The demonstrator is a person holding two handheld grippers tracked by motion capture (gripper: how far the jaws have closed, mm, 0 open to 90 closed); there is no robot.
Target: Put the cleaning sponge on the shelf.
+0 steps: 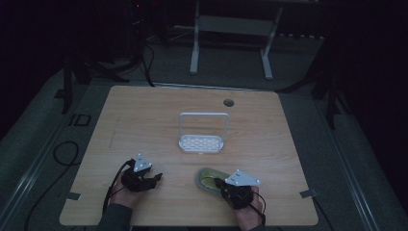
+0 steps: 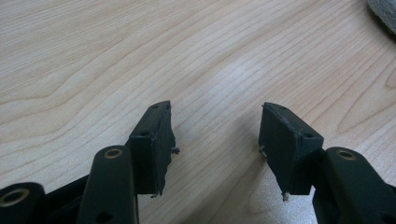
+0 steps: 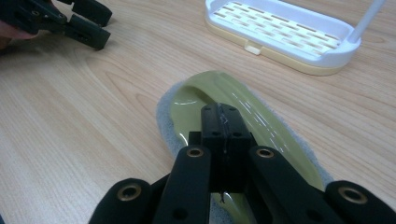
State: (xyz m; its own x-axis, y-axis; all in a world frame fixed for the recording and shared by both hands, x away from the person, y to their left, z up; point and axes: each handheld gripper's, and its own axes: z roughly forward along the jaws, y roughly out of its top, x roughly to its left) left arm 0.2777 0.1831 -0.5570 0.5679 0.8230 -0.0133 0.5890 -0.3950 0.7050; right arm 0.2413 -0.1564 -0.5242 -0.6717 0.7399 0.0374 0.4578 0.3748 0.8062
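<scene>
wooden table (image 1: 144, 115) w/ a pale top, dark floor all round it. landmark = the white rack (image 1: 202, 143), a slotted tray w/ a tall loop handle, standing abt mid-table. left of the rack the wood is bare out to the left edge; behind the rack it is bare too, except a small round hole (image 1: 228, 102) near the far edge. right of the rack, bare wood to the right edge. most free room lies left and behind the rack.

left gripper (image 1: 155, 178) sits near the front edge, left of and nearer the person than the rack, held in the person's left hand (image 1: 126, 195). in the left gripper view its jaws stand wide apart w/ bare wood between them, gripping nothing; whether the tips touch the table can't be told. it points toward the right gripper, a gap of bare wood between them.

olive-green sponge (image 1: 209, 179) w/ a grey underside lies flat on the table just in front of the rack, slightly right of its centre, apart from it. in the right gripper view a glossy film shows on its green face.

right gripper (image 1: 220, 183) is in front of the rack too, at the sponge's near-right side, in the right hand (image 1: 250, 214). its jaws are pressed together, no gap seen, tips over the sponge's green top; whether they pinch anything there can't be told.
</scene>
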